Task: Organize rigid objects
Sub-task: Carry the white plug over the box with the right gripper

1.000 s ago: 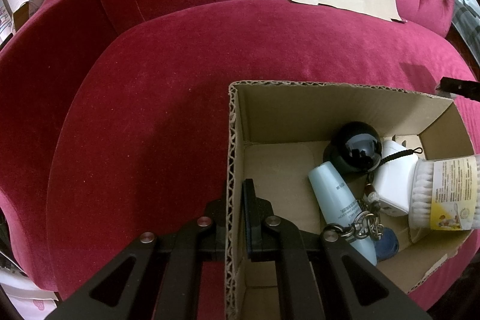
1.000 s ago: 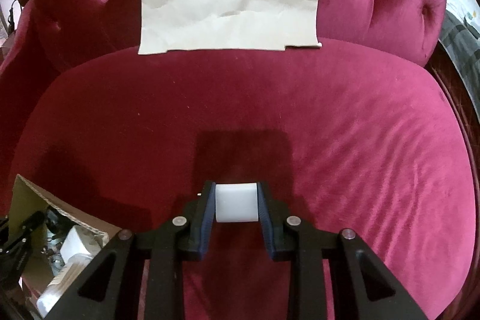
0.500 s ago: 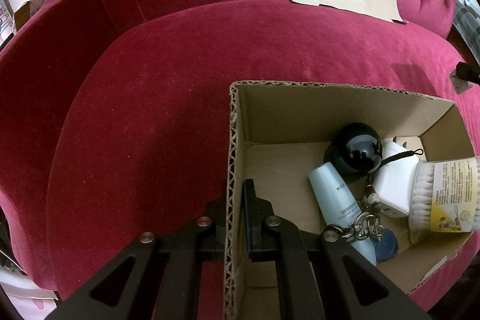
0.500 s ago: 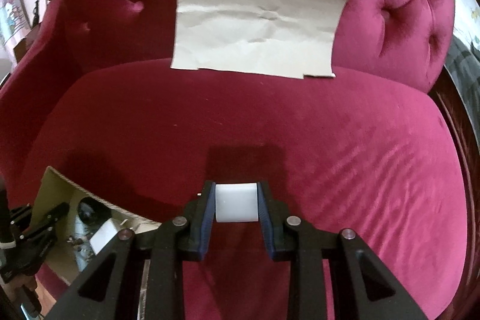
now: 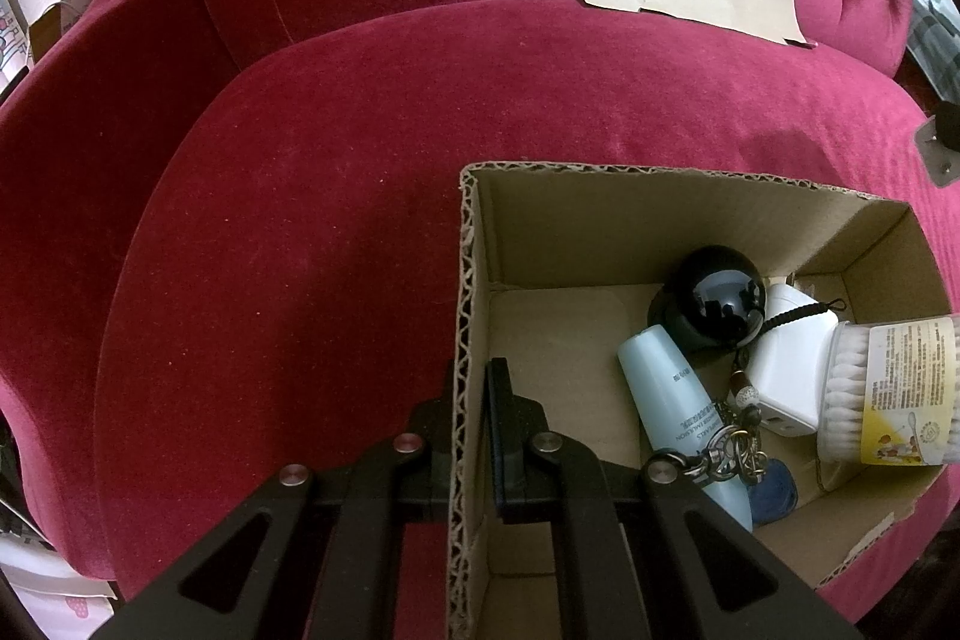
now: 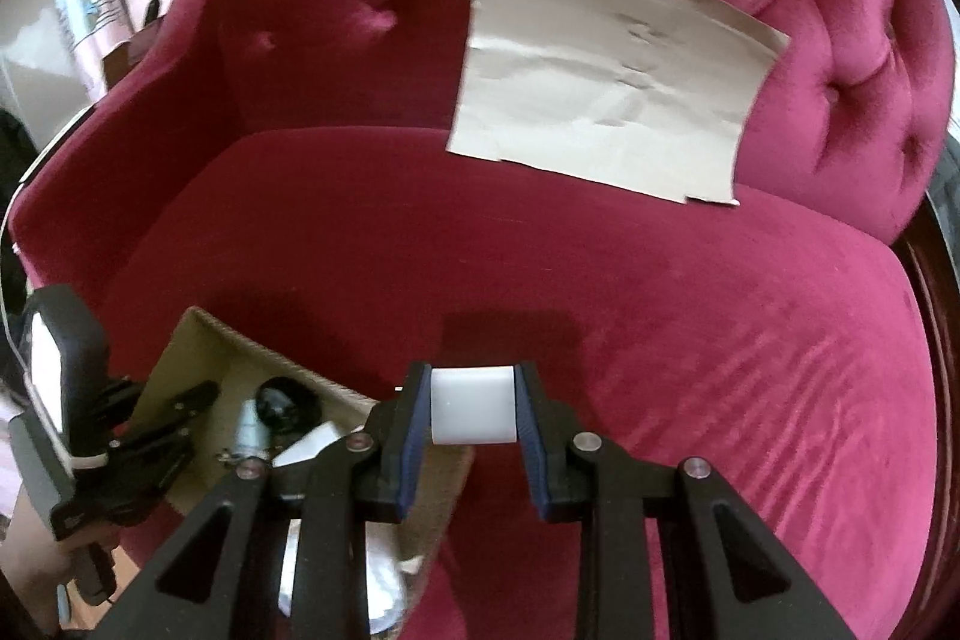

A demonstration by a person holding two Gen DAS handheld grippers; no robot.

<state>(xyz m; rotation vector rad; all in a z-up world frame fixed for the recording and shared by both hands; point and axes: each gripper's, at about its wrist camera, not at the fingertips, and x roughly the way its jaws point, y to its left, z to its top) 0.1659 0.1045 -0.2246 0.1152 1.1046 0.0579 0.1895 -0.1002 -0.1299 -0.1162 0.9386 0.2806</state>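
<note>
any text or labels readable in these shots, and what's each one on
Nothing reads cleanly.
Blue bottle: dark print along its side, too small to read.
Cotton swab tub: yellow and white label with fine print and a small cartoon, too small to read.
White block in the right gripper: no text.
Brown paper: no text.

Crimson tufted sofa — creased tan paper against its backrest.
</note>
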